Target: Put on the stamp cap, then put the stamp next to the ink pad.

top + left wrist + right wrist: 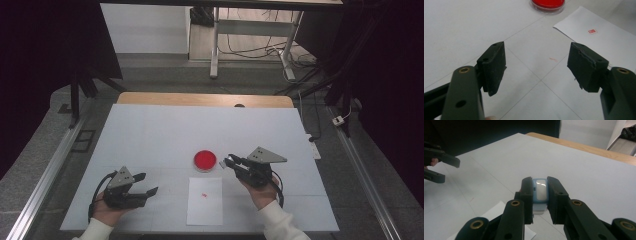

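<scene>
Right gripper [539,195]: jaws clamped on a small pale-blue block with a glossy whitish face, apparently a stamp [540,191], gripped by its two flanks, one pad against each side, glossy face toward the camera, its body running on downward between the pads. In the high view the right gripper [231,161] points toward roughly 9 o'clock, with the stamp [224,162] at its tip, just off the 3 o'clock edge of the round red ink pad in a clear dish [205,160]; whether stamp and dish touch cannot be told. From the stamp, the white sheet of paper [205,210] lies at about 7 o'clock on the desk [150,130], near, its long axis running 12 to 6; a small red mark [204,194] sits in its upper half. Judgement: any coming press onto the paper turns on carrying the stamp down-left from the pad, and the right hand [262,194] is plainly the nearer one. Left gripper [536,67]: jaws well apart, nothing between them, bare desk showing through the gap. In its own view the ink pad [547,4] lies at 12 o'clock, the paper [604,47] at about 2 o'clock. In the high view the left gripper [149,184] points toward 3 o'clock, aimed at the sheet's left edge, perhaps placed to steady it.
</scene>
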Action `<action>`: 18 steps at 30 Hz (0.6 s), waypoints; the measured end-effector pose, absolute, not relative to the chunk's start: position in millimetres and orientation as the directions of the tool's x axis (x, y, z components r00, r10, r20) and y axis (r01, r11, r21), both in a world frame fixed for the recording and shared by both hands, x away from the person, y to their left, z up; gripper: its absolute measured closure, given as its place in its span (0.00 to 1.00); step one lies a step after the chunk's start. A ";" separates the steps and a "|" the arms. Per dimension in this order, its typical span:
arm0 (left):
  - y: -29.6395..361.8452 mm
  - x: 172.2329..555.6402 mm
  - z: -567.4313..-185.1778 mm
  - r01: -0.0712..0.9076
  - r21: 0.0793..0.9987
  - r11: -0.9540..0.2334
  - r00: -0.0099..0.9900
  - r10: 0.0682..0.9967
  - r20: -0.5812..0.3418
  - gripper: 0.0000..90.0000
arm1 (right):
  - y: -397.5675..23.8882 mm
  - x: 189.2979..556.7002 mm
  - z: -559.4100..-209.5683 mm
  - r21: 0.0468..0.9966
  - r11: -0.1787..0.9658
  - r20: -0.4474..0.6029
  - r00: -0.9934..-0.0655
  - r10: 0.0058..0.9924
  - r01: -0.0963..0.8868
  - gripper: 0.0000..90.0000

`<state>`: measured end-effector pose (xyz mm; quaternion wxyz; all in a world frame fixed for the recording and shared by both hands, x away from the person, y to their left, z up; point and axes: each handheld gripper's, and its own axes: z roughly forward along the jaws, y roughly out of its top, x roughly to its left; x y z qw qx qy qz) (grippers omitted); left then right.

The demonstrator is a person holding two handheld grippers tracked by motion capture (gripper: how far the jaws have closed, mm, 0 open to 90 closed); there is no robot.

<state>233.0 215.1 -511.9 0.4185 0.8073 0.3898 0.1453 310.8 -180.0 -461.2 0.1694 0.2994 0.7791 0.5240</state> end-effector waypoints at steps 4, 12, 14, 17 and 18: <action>214.8 234.2 -512.9 0.516 0.784 -0.346 0.652 0.752 -0.097 0.35 | -180.0 311.6 -461.2 0.919 0.282 0.031 -0.762 0.647 0.277 0.84; 215.1 235.0 -513.2 0.517 0.783 -0.346 0.653 0.751 -0.099 0.35 | -182.2 317.4 -458.6 0.918 0.292 0.008 -0.749 0.663 0.268 0.84; 214.9 235.2 -513.5 0.519 0.781 -0.348 0.653 0.751 -0.100 0.35 | -181.4 320.6 -458.7 0.914 0.301 0.002 -0.746 0.666 0.271 0.84; 215.1 235.4 -514.0 0.522 0.777 -0.351 0.654 0.750 -0.100 0.35 | -179.7 327.4 -460.8 0.904 0.322 -0.009 -0.740 0.673 0.281 0.84; 215.2 235.3 -514.1 0.522 0.777 -0.352 0.654 0.750 -0.100 0.35 | -178.9 329.8 -461.8 0.902 0.327 -0.013 -0.737 0.676 0.284 0.84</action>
